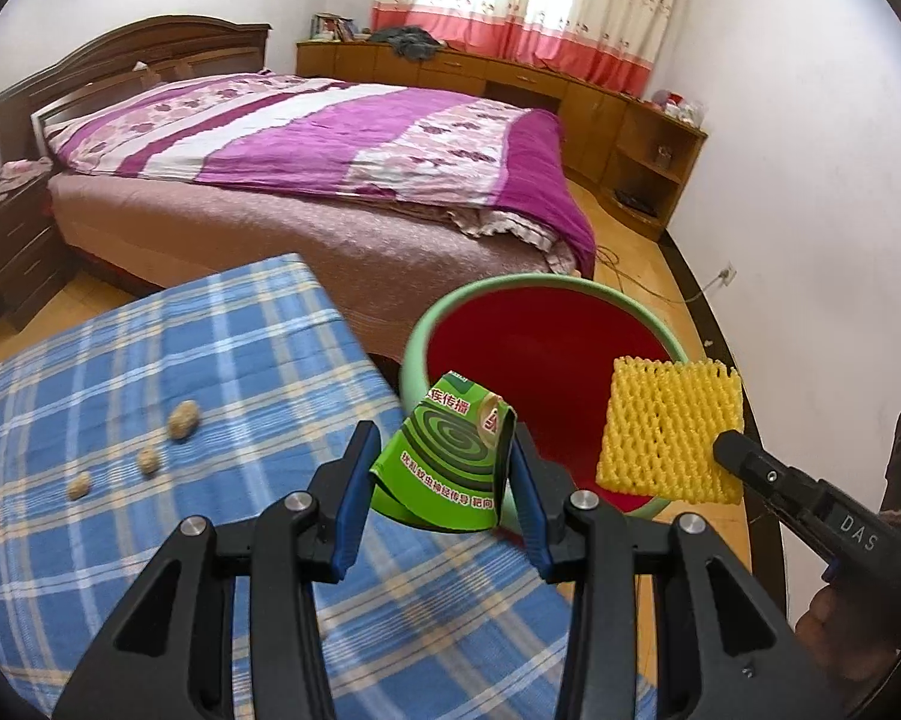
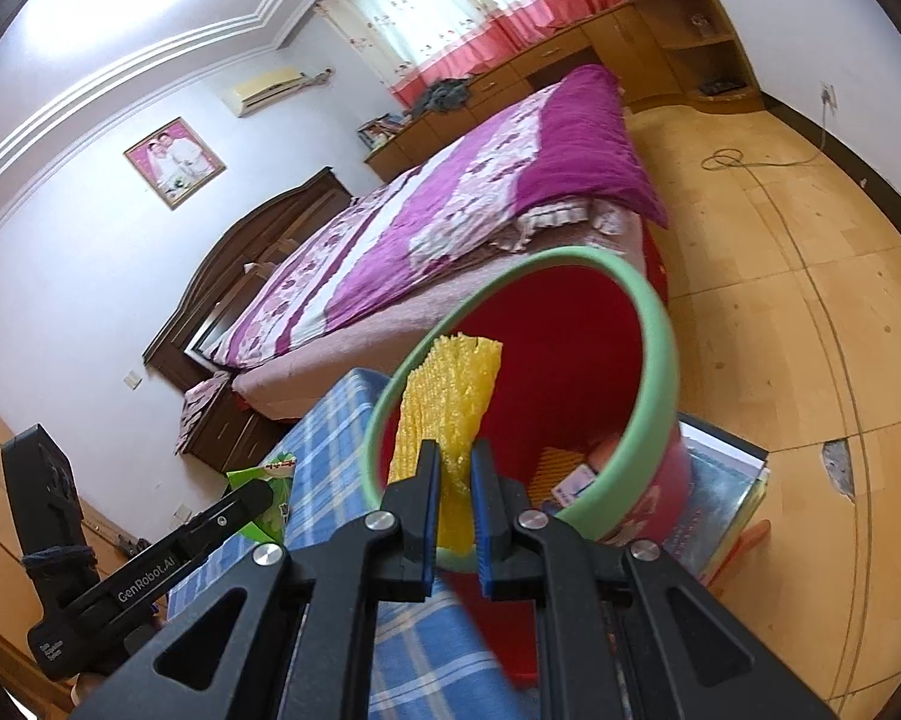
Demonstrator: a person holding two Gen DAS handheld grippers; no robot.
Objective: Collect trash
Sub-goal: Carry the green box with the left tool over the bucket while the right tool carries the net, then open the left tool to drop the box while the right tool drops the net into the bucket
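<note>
My left gripper (image 1: 441, 456) is shut on a crumpled green mosquito-coil box (image 1: 450, 462), held over the table's edge just in front of the bin. The bin (image 1: 426, 324) is red inside with a pale green rim. To the right, my right gripper (image 1: 727, 443) is shut on a corner of a yellow foam net (image 1: 669, 432), which hangs above the bin's near rim. In the right wrist view the foam net (image 2: 444, 402) stands up from between the fingers of the right gripper (image 2: 455, 457), in front of the bin's rim (image 2: 657, 360). The left gripper (image 2: 258, 495) and green box (image 2: 273, 501) show at lower left.
Several small brown nut shells (image 1: 182, 420) lie on the blue plaid tablecloth (image 1: 210, 348). Some trash (image 2: 570, 483) lies inside the bin. A stack of books (image 2: 726, 480) sits under the bin. A bed with a purple quilt (image 1: 330, 138) stands beyond, and wooden floor (image 2: 780, 300) lies to the right.
</note>
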